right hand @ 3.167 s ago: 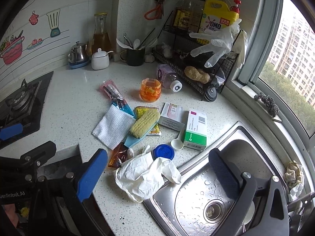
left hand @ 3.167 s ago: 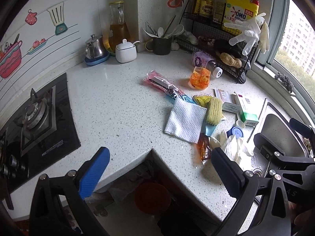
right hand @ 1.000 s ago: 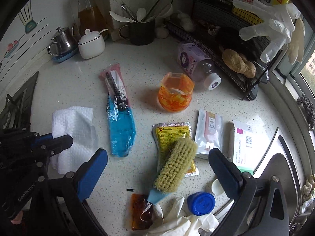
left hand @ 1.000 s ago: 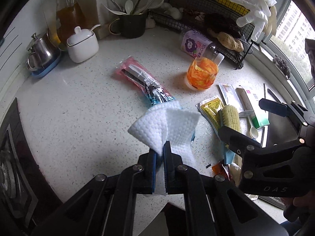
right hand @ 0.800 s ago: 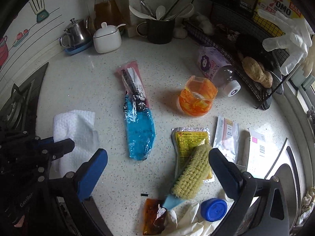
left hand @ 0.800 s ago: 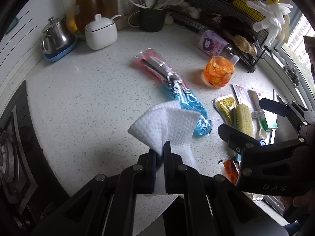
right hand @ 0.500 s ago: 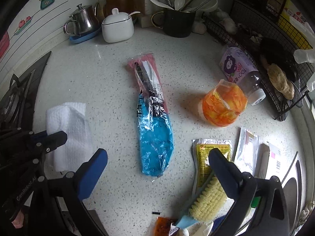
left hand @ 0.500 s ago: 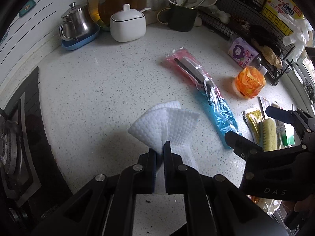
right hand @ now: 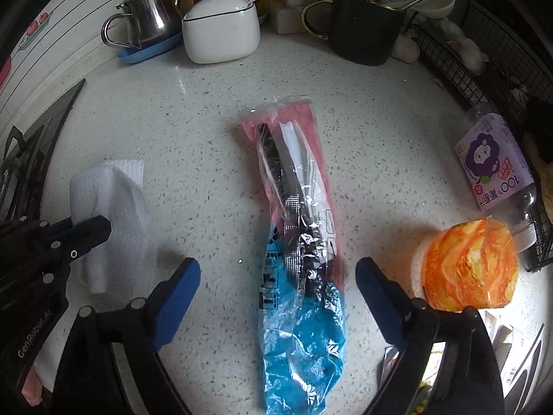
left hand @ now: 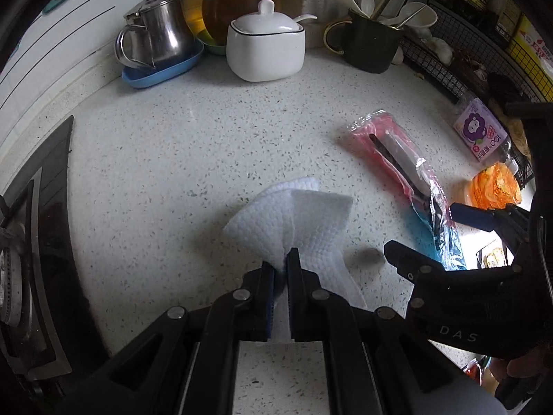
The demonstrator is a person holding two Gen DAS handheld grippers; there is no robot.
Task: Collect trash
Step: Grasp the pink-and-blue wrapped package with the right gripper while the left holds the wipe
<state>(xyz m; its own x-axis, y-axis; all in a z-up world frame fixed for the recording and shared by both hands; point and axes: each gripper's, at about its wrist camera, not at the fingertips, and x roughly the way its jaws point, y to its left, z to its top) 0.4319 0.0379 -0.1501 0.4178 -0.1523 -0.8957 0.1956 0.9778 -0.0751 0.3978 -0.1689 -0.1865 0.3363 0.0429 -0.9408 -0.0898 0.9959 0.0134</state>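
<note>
Left fingers (left hand: pixel 281 261) clamped tight on a white paper towel (left hand: pixel 297 223), bunched and fanned out above the tips, low centre of the left wrist view. Right fingers (right hand: pixel 278 278) spread wide, having just been narrowing a little, straddling the lower half of a pink-and-blue plastic wrapper (right hand: pixel 297 242) without pressing on it. Wrapper lying flat on the speckled counter (right hand: pixel 179 131), running from frame centre down to the bottom edge. Just right of it, an orange crumpled cup (right hand: pixel 465 266); further right, a purple-labelled bottle (right hand: pixel 492 162) on its side. Along the top edge, a steel teapot (right hand: pixel 145 17) on a blue dish, a white lidded pot (right hand: pixel 221 31), a dark mug (right hand: pixel 366 31) with utensils. Gas hob (left hand: pixel 31 276) at far left.
</note>
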